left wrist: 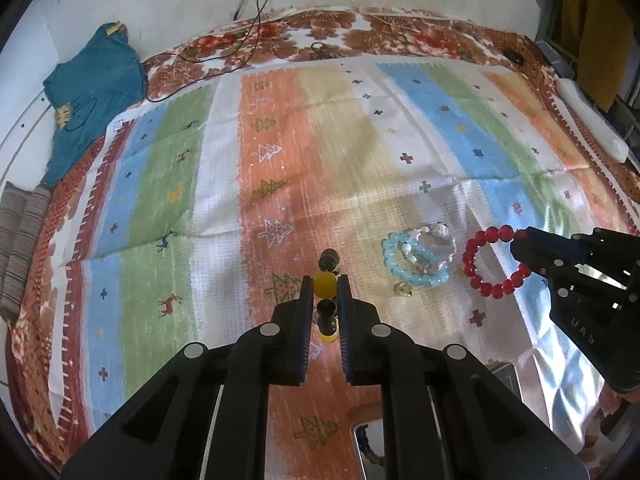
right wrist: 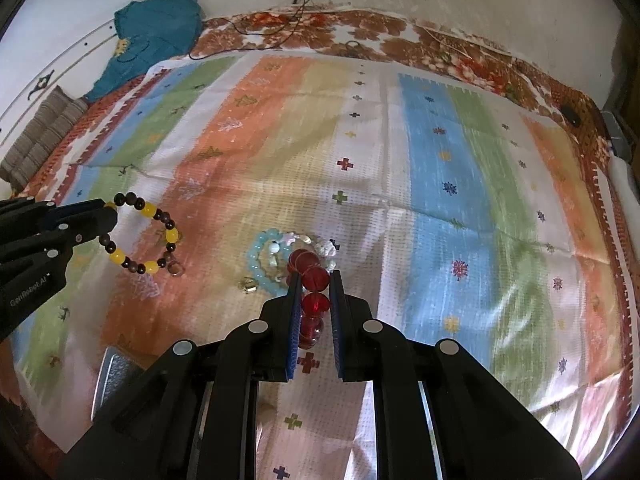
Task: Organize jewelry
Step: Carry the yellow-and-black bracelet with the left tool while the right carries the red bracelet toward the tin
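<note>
My left gripper [left wrist: 325, 285] is shut on a yellow-and-brown bead bracelet [left wrist: 325, 282], held above the striped cloth; the bracelet also shows as a full ring in the right wrist view [right wrist: 140, 236]. My right gripper [right wrist: 315, 280] is shut on a red bead bracelet [right wrist: 314, 278], which also shows as a ring in the left wrist view [left wrist: 486, 262]. A light blue bead bracelet [left wrist: 414, 260] lies on the cloth between them, with a pale shell-like piece [left wrist: 438, 244] and white beads on it. A small gold ring [left wrist: 402, 290] lies in front of it.
A striped, patterned cloth [left wrist: 280, 140] covers a floral bedspread. A teal garment [left wrist: 90, 92] and a black cable [left wrist: 248, 20] lie at the far left. A shiny box with a mirror [left wrist: 372, 444] sits near the front edge. A white bar [left wrist: 592, 120] lies at the right.
</note>
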Motion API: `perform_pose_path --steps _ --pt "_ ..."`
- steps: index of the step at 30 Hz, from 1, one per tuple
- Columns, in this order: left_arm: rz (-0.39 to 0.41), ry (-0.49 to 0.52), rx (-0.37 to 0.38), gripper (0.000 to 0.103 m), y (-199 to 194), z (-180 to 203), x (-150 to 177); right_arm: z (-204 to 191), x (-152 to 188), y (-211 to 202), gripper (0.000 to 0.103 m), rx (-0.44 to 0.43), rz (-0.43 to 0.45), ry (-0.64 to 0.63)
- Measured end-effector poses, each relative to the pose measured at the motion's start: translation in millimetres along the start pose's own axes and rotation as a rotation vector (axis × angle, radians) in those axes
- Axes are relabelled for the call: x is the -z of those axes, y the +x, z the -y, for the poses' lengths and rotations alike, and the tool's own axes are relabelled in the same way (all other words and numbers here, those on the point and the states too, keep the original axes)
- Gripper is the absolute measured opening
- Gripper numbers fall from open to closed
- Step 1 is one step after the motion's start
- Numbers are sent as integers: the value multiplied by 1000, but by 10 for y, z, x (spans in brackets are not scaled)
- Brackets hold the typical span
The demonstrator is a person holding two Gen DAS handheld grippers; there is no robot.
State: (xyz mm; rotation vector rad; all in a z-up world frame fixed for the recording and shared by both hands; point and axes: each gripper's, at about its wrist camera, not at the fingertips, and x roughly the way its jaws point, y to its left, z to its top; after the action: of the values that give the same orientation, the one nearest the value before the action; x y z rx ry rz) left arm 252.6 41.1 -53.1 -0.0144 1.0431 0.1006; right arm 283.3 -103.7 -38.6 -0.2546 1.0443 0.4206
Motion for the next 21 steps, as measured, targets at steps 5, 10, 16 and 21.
perform_pose_path --steps 5,10,16,21 --pt "15 -9 16 11 -130 -1 49 -37 47 -80 14 -3 11 -5" --pt "24 -14 44 11 -268 34 103 -69 96 -175 14 -11 24 -7" --pt "50 -8 52 11 -440 70 172 -147 158 -370 14 -31 57 -11" --pt "67 -1 58 11 -575 100 239 -234 218 -513 14 -45 79 -23"
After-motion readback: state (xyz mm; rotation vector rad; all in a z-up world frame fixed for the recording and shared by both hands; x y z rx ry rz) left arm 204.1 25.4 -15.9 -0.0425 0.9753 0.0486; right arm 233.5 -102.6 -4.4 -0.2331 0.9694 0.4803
